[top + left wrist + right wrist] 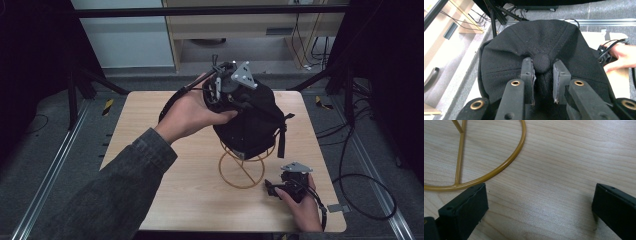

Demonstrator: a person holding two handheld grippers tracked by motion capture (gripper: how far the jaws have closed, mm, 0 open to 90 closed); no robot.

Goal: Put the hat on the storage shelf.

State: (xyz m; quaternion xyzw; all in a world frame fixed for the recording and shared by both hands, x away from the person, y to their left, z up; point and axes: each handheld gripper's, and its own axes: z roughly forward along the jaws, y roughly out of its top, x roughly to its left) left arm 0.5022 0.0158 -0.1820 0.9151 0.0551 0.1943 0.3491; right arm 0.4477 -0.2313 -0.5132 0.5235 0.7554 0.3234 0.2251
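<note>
The black woven cap (250, 120) sits on a gold wire stand (242, 167) at the middle of the wooden table (165, 190), hiding the stand's top. The left gripper (543, 75) pinches the cap's round crown button (541, 63). The right gripper (280, 189), near right, rests spread wide beside the stand's ring-shaped base.

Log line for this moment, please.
left gripper: shut on cap crown | cap: on gold wire stand | right gripper: open, resting on table
</note>
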